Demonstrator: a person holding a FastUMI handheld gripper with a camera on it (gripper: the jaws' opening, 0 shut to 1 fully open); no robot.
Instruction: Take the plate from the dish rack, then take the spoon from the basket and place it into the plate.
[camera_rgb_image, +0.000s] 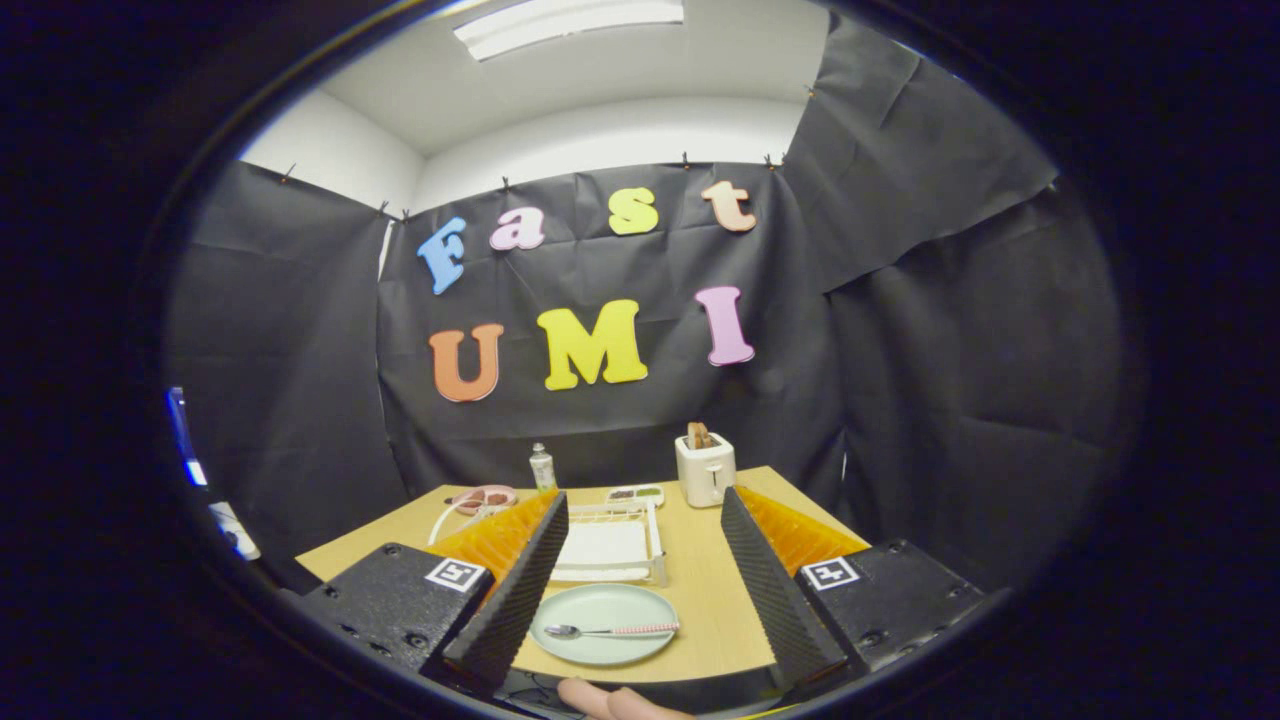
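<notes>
**Desk:** Gripper (645, 535) first. What are the fingers doing?

**Photographer:** Fingers spread wide, nothing between the pads. The left finger (520, 590) and right finger (765, 580) are ribbed black wedges with orange backs, raised above the table (715, 600) and touching nothing.

**Desk:** Where is the plate?

**Photographer:** Plate (604, 612) flat on the table, pale green, low between the two fingers, nearer the left one. The spoon (610, 630) lies in it, bowl toward the left finger, red-and-white patterned handle toward the right.

**Desk:** And the rack?

**Photographer:** Rack (610, 548) just beyond the plate, white, with a flat tray inside, also between the fingers. Left of it, partly behind the left finger, a white wire basket (452, 518), beside a pink dish (485, 497); what the dish holds I cannot make out.

**Desk:** Further back?

**Photographer:** Small clear bottle (541, 467) upright near the far edge. A small divided tray (636, 493) behind the rack. Right of that, a white toaster (705, 470) with toast (699, 435) sticking out of the top. Black cloth behind the table.

**Desk:** Anyone in shot?

**Photographer:** Fingertips of a hand (620, 702) at the near edge, below the plate.
</notes>
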